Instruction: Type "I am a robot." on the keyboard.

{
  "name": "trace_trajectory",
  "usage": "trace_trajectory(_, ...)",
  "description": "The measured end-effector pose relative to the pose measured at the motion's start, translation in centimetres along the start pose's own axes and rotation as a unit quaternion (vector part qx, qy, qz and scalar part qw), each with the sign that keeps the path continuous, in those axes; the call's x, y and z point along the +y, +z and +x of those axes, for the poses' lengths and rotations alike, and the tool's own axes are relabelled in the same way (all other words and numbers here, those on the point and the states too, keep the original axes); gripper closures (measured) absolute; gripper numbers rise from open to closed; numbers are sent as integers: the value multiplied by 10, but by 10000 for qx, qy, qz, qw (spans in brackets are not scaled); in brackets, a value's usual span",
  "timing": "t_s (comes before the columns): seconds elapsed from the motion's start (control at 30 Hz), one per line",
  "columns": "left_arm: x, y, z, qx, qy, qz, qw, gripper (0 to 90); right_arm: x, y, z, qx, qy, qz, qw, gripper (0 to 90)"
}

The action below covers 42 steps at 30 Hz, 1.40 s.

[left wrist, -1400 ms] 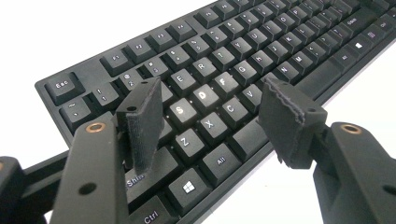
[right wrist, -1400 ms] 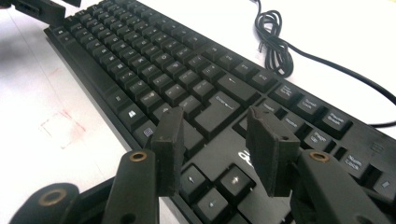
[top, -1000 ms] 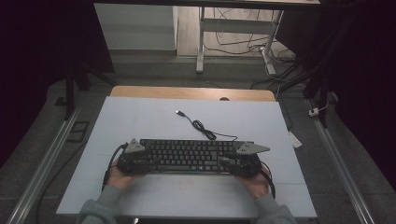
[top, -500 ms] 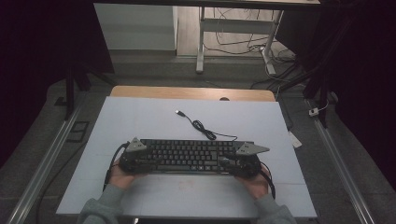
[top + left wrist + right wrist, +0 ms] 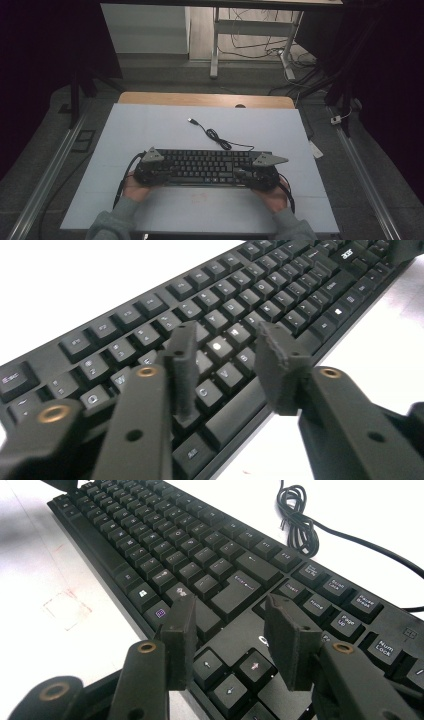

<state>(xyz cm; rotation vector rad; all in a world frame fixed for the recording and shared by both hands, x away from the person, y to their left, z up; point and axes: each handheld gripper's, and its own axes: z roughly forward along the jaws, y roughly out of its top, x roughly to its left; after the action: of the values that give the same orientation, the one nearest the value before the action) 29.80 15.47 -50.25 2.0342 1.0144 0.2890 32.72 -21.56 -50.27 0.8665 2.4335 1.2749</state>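
A black keyboard (image 5: 207, 167) lies across the near part of the pale table mat (image 5: 150, 130), and its cable (image 5: 216, 136) coils away behind it to a USB plug (image 5: 191, 120). My left gripper (image 5: 150, 172) sits at the keyboard's left end. In the left gripper view its jaws (image 5: 225, 340) hover over the letter keys (image 5: 230, 375). They have just been closing and stand apart, gripping nothing. My right gripper (image 5: 261, 175) is at the keyboard's right end. Its jaws (image 5: 230, 610) are open above the arrow keys (image 5: 252, 666), empty.
A wooden table edge (image 5: 205, 99) borders the mat at the back. Metal rails (image 5: 45, 175) run along both sides on the floor. A desk frame with loose cables (image 5: 250, 45) stands farther back. A faint red square mark (image 5: 67, 610) is on the mat near the keyboard's front.
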Motion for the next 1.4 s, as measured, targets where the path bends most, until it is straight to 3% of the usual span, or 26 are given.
trace_trajectory(0.27, 4, 6, -5, -95, 164, 90, 9998, 883, 0, 0, 0, -7, 1, 15, 10000, 564)
trace_trajectory(0.67, 11, 32, -15, -88, 399, 398, 9984, 884, -1, 0, 1, -7, 16, 8, 10000, 563)
trace_trajectory(1.17, 9, 40, -17, -4, 510, 641, 9966, 883, -1, 1, 1, -16, 5, 18, 10000, 563)
trace_trajectory(1.4, 9, 41, -18, 16, 499, 644, 9967, 884, -1, 0, 1, -17, 6, 10, 10000, 562)
